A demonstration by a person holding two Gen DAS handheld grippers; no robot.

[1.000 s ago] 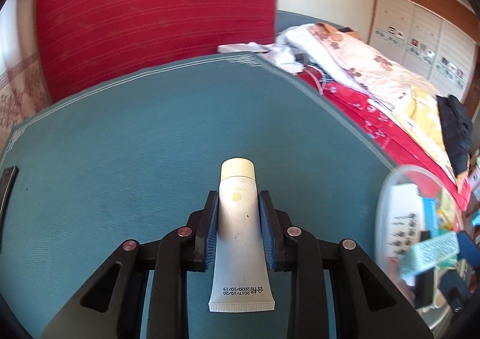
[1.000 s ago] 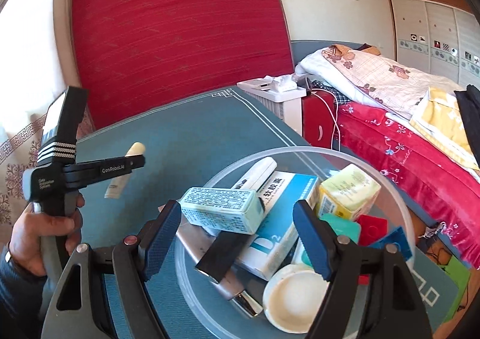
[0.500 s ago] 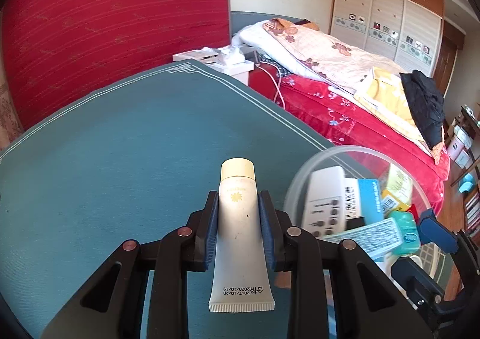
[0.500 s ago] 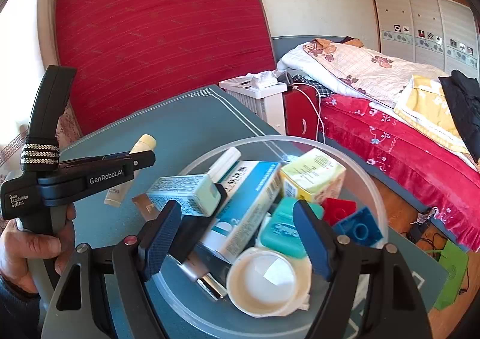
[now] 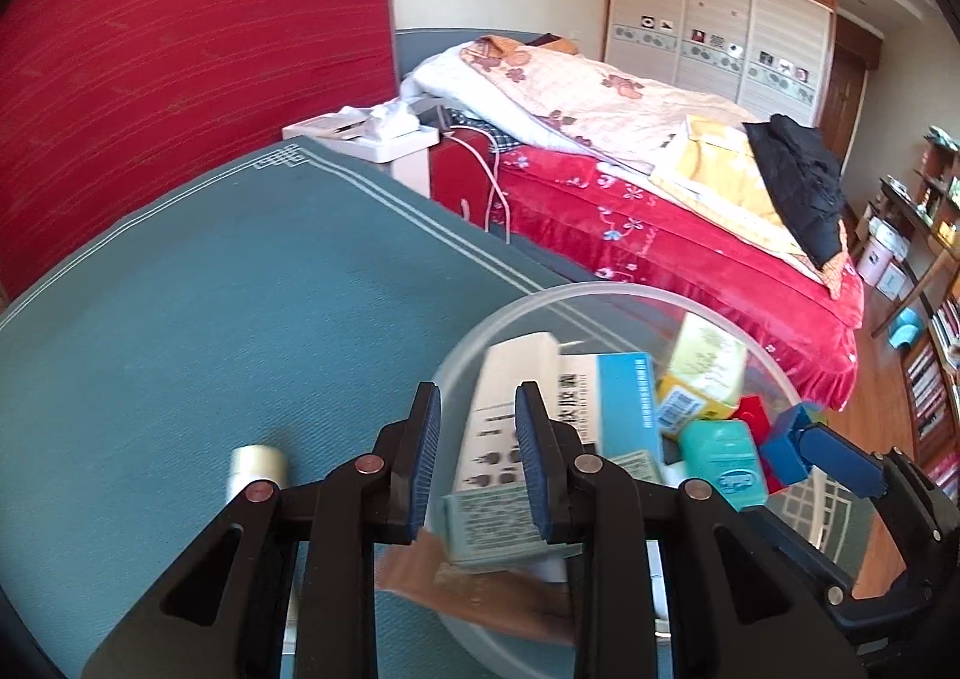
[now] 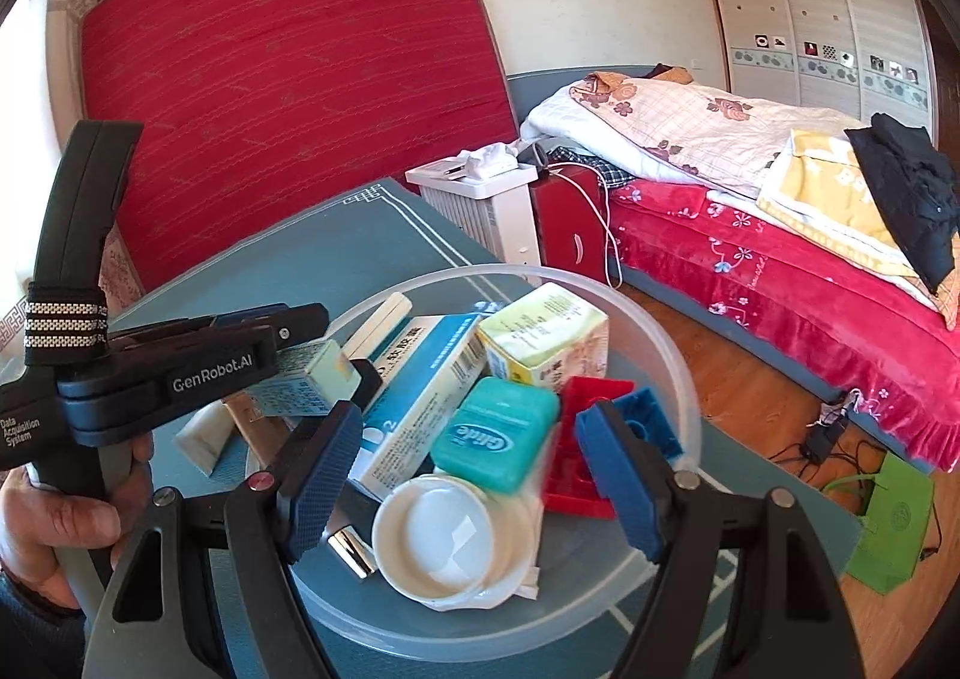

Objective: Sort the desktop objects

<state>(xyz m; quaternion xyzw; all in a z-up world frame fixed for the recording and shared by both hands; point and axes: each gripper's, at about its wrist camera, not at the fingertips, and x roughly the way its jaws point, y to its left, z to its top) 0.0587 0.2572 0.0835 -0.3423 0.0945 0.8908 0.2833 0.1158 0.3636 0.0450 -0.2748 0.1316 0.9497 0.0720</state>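
A clear plastic bowl (image 6: 672,346) on the teal table (image 5: 210,319) holds several items: a blue and white box (image 6: 420,379), a green Glide floss case (image 6: 495,433), a yellow-green box (image 6: 540,331), red and blue bricks (image 6: 576,469), a white lid (image 6: 438,535) and a remote (image 5: 504,397). My left gripper (image 5: 477,457) is open and empty over the bowl's left rim. The cream tube (image 5: 258,469) lies on the table just left of it; its crimped end shows in the right wrist view (image 6: 204,436). My right gripper (image 6: 465,475) is open over the bowl's near side.
A bed with a red cover (image 6: 780,271) stands to the right beyond the table edge. A white radiator (image 6: 480,199) stands behind the table's far corner. A red mattress (image 6: 288,78) leans on the back wall. A green bag (image 6: 894,523) lies on the floor.
My left gripper has opened and let go of the cream tube, which now lies on the table to its left. The left gripper has swung right over the bowl.
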